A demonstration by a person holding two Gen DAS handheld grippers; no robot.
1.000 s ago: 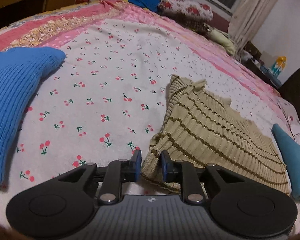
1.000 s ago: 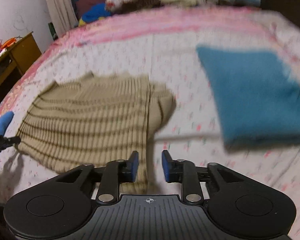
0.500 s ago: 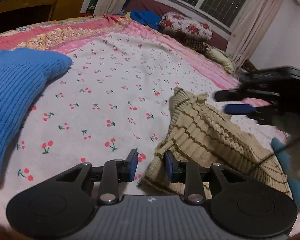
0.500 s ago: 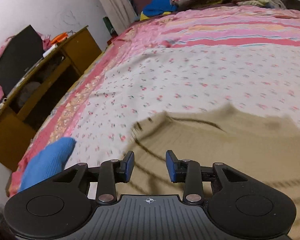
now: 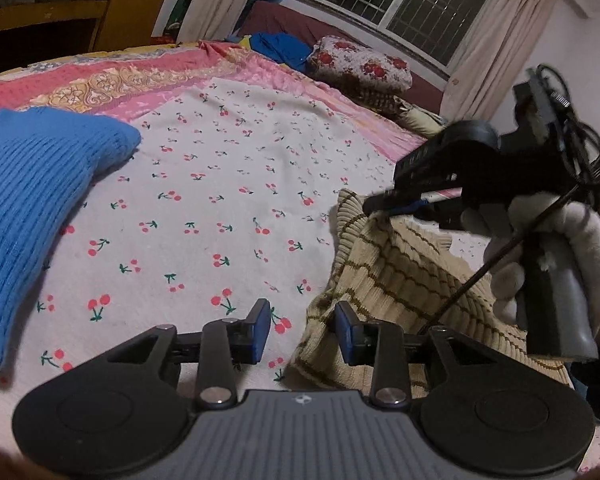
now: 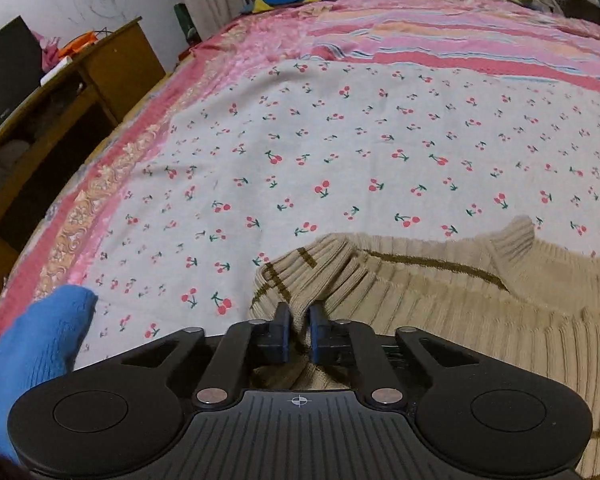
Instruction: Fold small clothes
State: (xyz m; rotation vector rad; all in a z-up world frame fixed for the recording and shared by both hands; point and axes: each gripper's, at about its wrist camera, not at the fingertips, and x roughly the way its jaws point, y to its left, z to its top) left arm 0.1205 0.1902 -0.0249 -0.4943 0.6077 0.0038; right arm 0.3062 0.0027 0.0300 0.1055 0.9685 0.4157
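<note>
Your bed's white cherry-print sheet (image 6: 380,128) carries a beige brown-striped ribbed knit sweater (image 6: 480,320) and a blue ribbed knit garment (image 5: 32,200).

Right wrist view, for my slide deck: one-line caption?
Right gripper shut on beige striped sweater lying on cherry-print bedspread.

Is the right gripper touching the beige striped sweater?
Touching. In the right wrist view the right gripper, whose jaws have just been closing, pinches a fold of the beige striped sweater between its fingers.
</note>
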